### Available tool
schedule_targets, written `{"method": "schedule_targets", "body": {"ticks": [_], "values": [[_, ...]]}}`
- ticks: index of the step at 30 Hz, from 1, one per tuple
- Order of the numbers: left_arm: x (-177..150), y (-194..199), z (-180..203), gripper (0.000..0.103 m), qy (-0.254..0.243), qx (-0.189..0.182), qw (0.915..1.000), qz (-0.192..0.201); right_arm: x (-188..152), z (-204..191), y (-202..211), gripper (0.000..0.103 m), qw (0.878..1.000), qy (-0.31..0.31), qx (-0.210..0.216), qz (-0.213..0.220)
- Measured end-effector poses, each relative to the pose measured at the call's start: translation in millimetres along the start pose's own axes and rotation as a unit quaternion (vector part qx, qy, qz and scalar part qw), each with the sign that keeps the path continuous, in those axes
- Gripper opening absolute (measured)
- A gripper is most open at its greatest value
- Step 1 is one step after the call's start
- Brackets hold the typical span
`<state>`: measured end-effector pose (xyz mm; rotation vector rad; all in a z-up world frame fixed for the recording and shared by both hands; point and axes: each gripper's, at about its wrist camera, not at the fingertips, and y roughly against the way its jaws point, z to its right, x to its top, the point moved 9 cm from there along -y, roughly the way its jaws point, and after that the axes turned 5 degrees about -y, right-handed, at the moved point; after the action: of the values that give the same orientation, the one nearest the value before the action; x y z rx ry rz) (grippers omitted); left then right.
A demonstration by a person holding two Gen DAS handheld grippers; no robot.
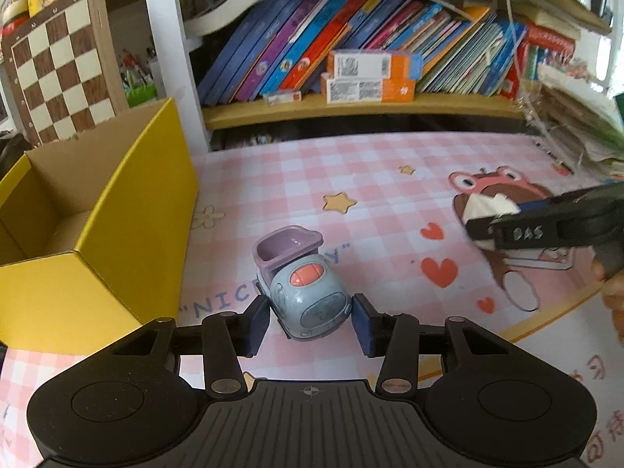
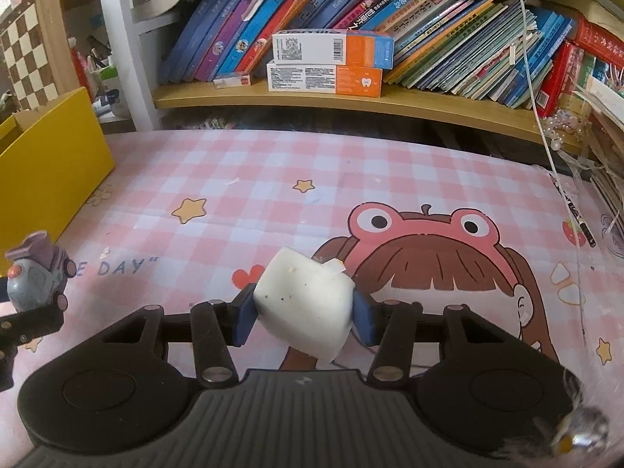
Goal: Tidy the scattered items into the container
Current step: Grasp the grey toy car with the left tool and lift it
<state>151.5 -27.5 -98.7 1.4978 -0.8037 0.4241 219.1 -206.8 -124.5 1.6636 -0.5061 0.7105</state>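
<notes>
Two grippers reach level over the pink checked bench point(image 2: 241, 163). Left gripper point(image 1: 310, 321) straddles the toy car point(image 1: 306, 304), jaws apart, not clamped. Right gripper point(image 2: 306, 314) has its jaws pressed on a white eraser point(image 2: 306, 300). Yellow box point(image 1: 97, 214) sits left of the car.

Toy car point(image 1: 302, 296) on mat point(image 1: 370, 179), right of open box point(image 1: 128, 202).

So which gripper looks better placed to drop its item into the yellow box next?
Left, probably. The left gripper brackets the blue-grey toy car right beside the yellow cardboard box; the right gripper, shut on the white foam block, sits farther away.
</notes>
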Motion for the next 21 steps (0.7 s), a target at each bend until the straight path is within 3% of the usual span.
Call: {"method": "schedule_targets", "body": {"ticks": [21], "values": [[-15.8, 61.0, -5.5, 0.044, -0.032, -0.061, 0.9971, 0.031, -32.9, -57.9, 53.0, 0.048, 1.0, 0.02, 0.01, -0.014]]}}
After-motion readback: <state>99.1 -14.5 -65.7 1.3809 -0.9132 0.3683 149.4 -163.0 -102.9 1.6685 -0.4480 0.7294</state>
